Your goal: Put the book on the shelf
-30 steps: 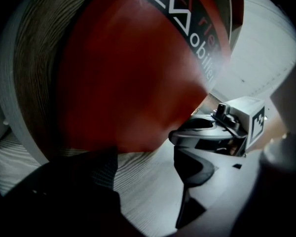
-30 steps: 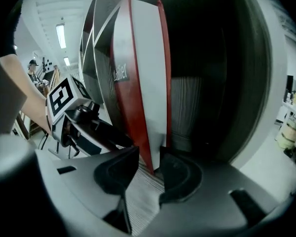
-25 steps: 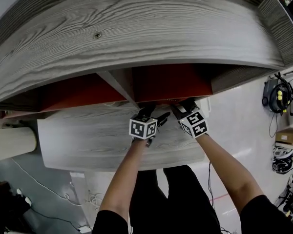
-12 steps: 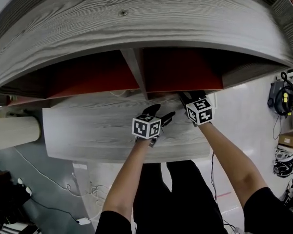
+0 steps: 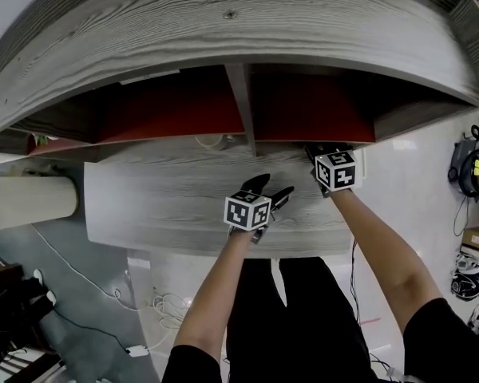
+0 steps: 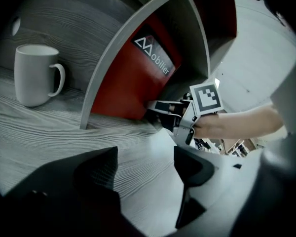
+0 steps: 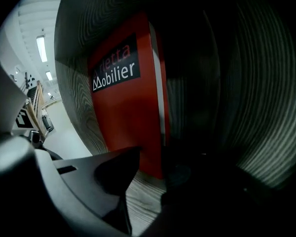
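**A:** The right gripper is taken first. Its jaws are drawn in partway and are judged to be pinched on the near lower corner of the book.

**B:** That is borne out in the left gripper view, where its tips are seen right at that corner. And the left gripper?

**A:** Its jaws are held apart, and only bare board is seen between them.

**B:** Where is the book placed from the tool?

**A:** Straight ahead of the right gripper, at the jaw tips. It is inside the shelf, in the compartment just right of the divider. The left gripper is kept back and to the left, over the lower board, so the right hand is clearly the nearer one.

**B:** Orientation?

**A:** The book is stood on its bottom edge, with its long axis up and down. The red cover is turned to the tool's left, and a thin pale edge is presented to the jaws.

**B:** Then a push straight along the jaws, deeper in, seems to be called for.

**A:** Agreed. A mug is seen beyond the divider, well clear.
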Demonstrator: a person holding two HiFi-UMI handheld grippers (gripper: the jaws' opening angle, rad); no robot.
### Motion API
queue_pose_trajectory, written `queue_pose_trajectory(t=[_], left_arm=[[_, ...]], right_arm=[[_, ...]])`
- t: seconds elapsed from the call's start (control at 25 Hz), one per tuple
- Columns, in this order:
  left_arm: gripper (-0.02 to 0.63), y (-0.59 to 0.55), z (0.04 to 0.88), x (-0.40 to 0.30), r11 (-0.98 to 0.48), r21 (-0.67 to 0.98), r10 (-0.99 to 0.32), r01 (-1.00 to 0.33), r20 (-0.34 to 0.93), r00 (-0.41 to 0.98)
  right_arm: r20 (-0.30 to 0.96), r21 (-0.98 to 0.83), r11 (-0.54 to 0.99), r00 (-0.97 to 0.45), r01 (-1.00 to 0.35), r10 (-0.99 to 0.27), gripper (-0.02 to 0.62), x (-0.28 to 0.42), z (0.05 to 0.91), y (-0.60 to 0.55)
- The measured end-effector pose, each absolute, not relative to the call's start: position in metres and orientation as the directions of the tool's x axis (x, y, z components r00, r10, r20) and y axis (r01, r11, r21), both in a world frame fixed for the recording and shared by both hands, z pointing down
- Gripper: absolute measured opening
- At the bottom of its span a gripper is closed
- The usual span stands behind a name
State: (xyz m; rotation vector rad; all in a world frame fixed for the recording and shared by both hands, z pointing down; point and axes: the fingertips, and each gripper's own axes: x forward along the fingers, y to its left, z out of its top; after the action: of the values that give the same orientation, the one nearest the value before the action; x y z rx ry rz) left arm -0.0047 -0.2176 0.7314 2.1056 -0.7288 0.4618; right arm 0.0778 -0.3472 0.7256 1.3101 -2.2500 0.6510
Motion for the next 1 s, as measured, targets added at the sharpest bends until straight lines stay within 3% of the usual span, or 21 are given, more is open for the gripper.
queue_pose_trajectory(t=[0.28,0.4,1.0], left_arm=[[0.333,-0.207,0.716,0.000,-0.445,0.600,-0.386,-0.665,0.541,0.747],[0.333,-0.198,0.713,-0.003,-0.432,0.597,-0.396,-0.676,0.548,0.737],[0.333,-0.158,0.717,-0.026,-0.372,0.600,-0.463,-0.708,0.541,0.702]], right_arm=[[0.578,-0.203,0.446,-0.475,-0.872,-0.664,0.133,0.074,0.728,-0.349],[0.583,-0.189,0.463,-0.479,-0.866,-0.656,0.215,0.068,0.729,-0.350],[0.576,-0.025,0.415,-0.353,-0.909,-0.738,0.213,0.068,0.738,-0.366]])
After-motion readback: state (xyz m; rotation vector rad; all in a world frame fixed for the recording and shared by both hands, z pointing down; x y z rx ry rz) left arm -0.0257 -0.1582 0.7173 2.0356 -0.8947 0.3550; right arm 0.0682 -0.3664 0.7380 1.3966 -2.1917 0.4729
